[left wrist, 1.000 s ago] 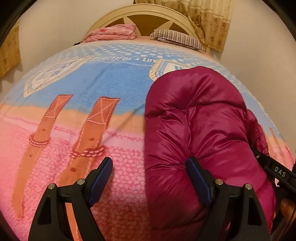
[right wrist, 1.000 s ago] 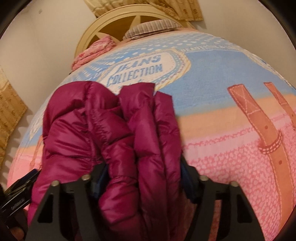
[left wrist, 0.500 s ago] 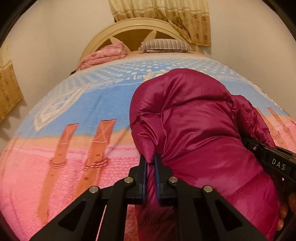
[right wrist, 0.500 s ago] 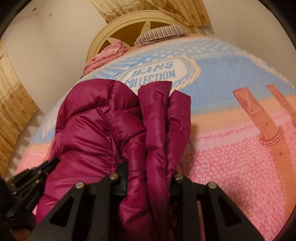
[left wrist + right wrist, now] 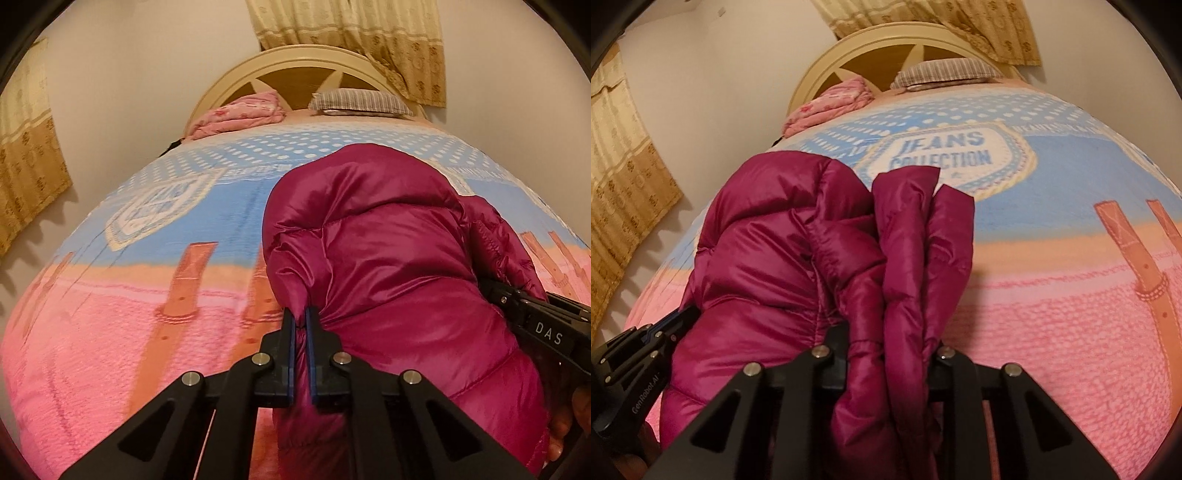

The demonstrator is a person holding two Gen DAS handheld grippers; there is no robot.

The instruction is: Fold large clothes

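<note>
The jacket lies on the bed. The left tongs pinch its 9 o'clock edge thinly; the right tongs clamp bunched layers at 3 o'clock, likely to lift and fold it evenly.

A bed fills the room's middle, under a pink-and-blue printed blanket. At its far end stands an arched cream headboard — a striped pillow and what looks like folded pink bedding beside it. Plain pale walls; patterned beige curtains.
</note>
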